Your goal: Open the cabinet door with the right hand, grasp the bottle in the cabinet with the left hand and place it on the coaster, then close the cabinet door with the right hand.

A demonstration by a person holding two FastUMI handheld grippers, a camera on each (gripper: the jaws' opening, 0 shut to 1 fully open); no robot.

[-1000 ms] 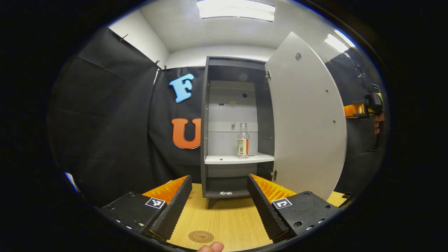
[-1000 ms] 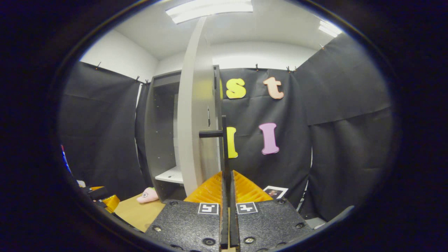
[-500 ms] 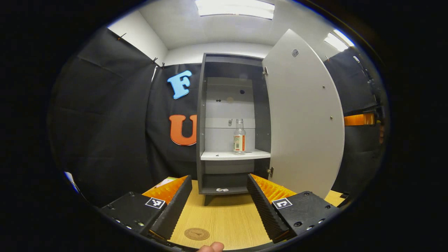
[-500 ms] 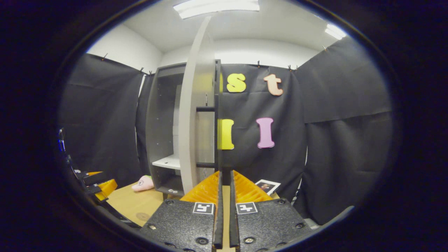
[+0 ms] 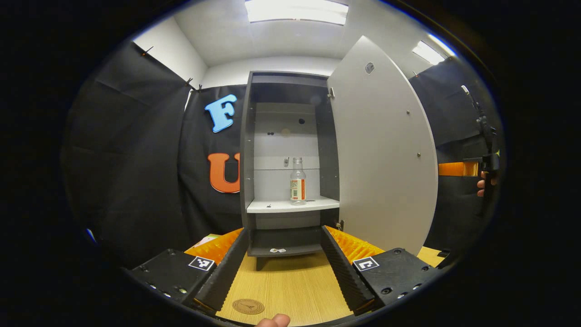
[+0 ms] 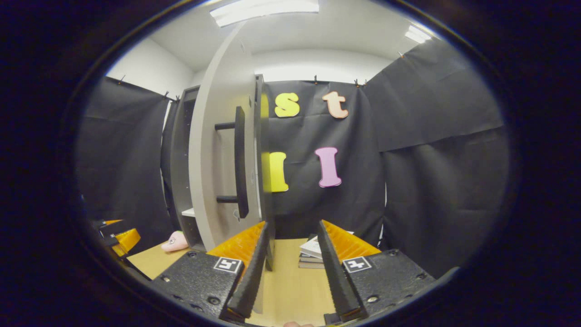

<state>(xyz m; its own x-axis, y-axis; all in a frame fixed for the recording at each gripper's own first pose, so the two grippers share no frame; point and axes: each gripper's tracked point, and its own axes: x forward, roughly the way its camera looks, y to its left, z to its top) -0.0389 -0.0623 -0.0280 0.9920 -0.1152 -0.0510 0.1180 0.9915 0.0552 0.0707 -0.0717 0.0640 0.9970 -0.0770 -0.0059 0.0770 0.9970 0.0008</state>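
In the left gripper view the grey cabinet (image 5: 247,150) stands with its door (image 5: 381,154) swung wide to the right. A clear bottle (image 5: 297,181) with an orange label stands upright on the white shelf (image 5: 290,206). My left gripper (image 5: 285,259) is open, well short of the cabinet, above the table. A round brown coaster (image 5: 248,306) lies on the wood just below it. In the right gripper view my right gripper (image 6: 290,259) is open, a short way back from the door (image 6: 213,150) and its dark bar handle (image 6: 239,161).
The wooden table (image 5: 290,286) runs under both grippers. A stack of books (image 6: 311,254) lies behind the door near the cloth wall. A pink soft toy (image 6: 172,242) sits on the table left of the cabinet. The right gripper and a hand (image 5: 482,181) show beyond the door.
My right gripper has let go of the door handle, opened, and drawn back to the right of it. The left gripper has shifted slightly right; the door stays wide open.
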